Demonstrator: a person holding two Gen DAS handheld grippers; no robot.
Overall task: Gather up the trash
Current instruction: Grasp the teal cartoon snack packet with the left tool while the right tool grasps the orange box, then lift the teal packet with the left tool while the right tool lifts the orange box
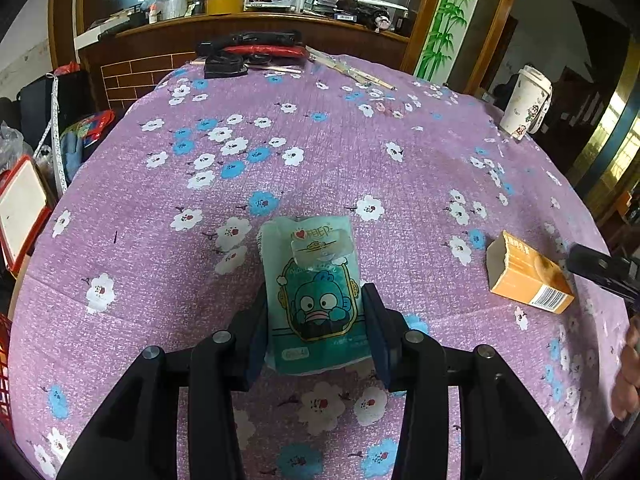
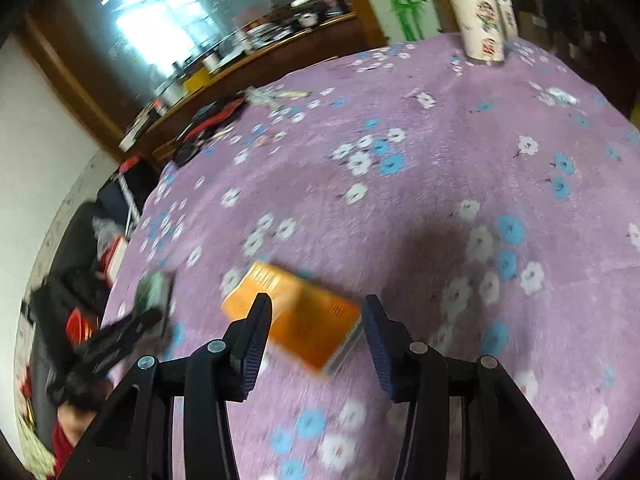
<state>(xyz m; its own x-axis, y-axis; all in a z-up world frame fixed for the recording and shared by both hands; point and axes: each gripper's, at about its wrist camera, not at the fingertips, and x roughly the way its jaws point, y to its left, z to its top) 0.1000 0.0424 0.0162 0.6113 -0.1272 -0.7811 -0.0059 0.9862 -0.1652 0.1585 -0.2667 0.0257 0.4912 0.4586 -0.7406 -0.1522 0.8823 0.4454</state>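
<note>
A teal tissue packet (image 1: 316, 296) with a cartoon face lies on the purple flowered tablecloth (image 1: 320, 160). My left gripper (image 1: 316, 312) is open, its fingers on either side of the packet's near half, close to its edges. An orange carton (image 2: 296, 320) lies on its side on the cloth; it also shows in the left wrist view (image 1: 526, 276). My right gripper (image 2: 316, 320) is open, its fingers straddling the carton just above it; the view is blurred. A white paper cup (image 1: 526, 102) stands at the far right edge, also in the right wrist view (image 2: 480, 12).
Black and red items (image 1: 252, 50) and chopsticks (image 1: 352, 68) lie at the table's far edge below a cluttered wooden counter (image 1: 256, 20). Bags and a red-framed board (image 1: 20, 212) sit left of the table. The table edge curves close on the right.
</note>
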